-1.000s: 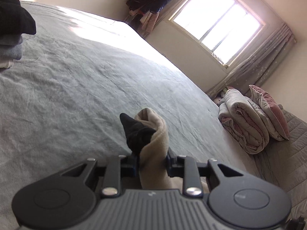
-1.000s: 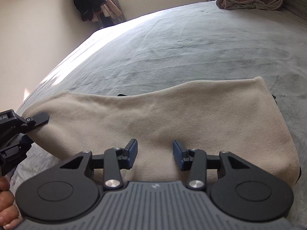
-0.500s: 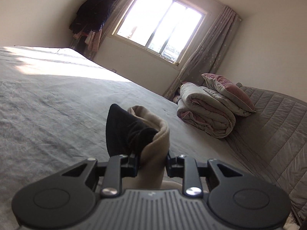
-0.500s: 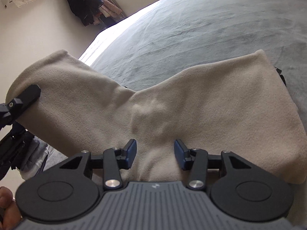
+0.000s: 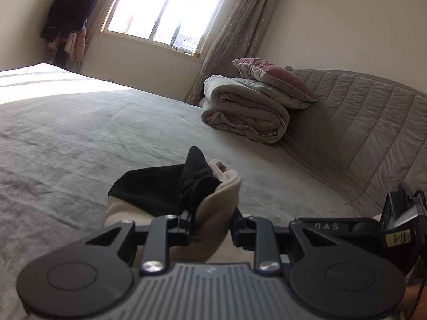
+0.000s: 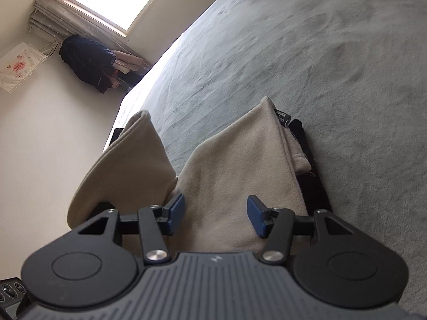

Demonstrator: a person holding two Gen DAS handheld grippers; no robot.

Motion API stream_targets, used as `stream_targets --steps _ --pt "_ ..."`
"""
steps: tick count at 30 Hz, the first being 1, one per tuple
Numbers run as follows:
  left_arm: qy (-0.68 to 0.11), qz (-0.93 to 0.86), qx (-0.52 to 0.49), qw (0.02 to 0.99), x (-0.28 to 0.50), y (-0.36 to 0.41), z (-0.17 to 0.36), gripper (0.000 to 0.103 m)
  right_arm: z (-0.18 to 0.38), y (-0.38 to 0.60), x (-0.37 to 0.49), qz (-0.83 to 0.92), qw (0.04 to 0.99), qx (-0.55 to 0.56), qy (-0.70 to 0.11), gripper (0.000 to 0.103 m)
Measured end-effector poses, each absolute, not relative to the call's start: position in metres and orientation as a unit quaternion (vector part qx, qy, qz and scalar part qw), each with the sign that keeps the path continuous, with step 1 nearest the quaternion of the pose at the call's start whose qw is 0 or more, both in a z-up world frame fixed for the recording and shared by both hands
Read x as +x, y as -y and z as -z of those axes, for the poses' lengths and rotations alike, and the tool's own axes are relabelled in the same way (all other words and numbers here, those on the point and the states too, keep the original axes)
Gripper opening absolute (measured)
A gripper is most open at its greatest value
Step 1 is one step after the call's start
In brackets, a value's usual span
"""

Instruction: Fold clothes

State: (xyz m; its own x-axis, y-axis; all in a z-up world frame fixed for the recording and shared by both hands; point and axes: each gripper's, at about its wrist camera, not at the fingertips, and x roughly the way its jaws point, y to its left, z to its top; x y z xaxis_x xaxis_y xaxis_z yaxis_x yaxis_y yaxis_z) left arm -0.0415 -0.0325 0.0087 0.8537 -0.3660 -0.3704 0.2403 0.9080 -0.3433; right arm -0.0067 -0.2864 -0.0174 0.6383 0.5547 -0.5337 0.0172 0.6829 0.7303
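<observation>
Clamping a bunched fold of the beige-and-black garment [image 5: 213, 213] between the jaws of the left gripper [image 5: 212, 225], with both pads pressed into the cloth and the black lining poking up just ahead of them. Spilling out to the left of those jaws in a black flap over beige, resting on the bed [image 5: 80, 138]. Showing the right gripper's body [image 5: 395, 229] close by at the right edge, beside the left one, with a yellow label on it.

Opening the jaws of the right gripper [image 6: 216, 214], blue pads apart and clear of the cloth, with beige fleece of the garment [image 6: 234, 176] lying between and below them but not pinched. Rising on the left of those jaws into a lifted beige corner, hanging off the bed surface; stretching ahead and to the right of them along the bed [image 6: 320, 66], with a black edge and a small dark tag at the far tip. Peeking in at the lower left corner, a bit of the left gripper's housing [image 6: 10, 290].

Lying well beyond the left jaws, a rolled duvet [image 5: 245, 109] with a pink pillow [image 5: 275, 77] on top, against a quilted grey headboard [image 5: 360, 122]. Glowing farther back, a window [image 5: 165, 8] with a curtain [image 5: 240, 26] to its right and dark hanging clothes [image 5: 69, 13] to its left.
</observation>
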Motion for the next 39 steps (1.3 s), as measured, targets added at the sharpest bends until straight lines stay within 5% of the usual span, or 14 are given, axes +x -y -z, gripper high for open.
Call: stream_targets --steps 7,15,23,39 --pt "-0.273 0.191 -0.095 0.938 -0.036 0.063 0.015 0.033 0.021 0.312 -0.016 -0.149 0.818 0.399 -0.388 0.057" --pt "-0.283 0.26 -0.027 0.923 -0.048 0.084 0.017 0.066 0.018 0.332 -0.019 -0.131 0.808 0.438 -0.371 0.069" --pt "-0.26 0.336 -0.001 0.905 -0.064 0.083 0.004 0.07 0.019 0.333 -0.013 -0.141 0.791 0.476 -0.358 0.07" --pt "-0.277 0.205 -0.176 0.922 -0.029 -0.014 -0.006 0.066 0.03 0.297 0.016 -0.153 0.799 0.425 -0.397 0.07"
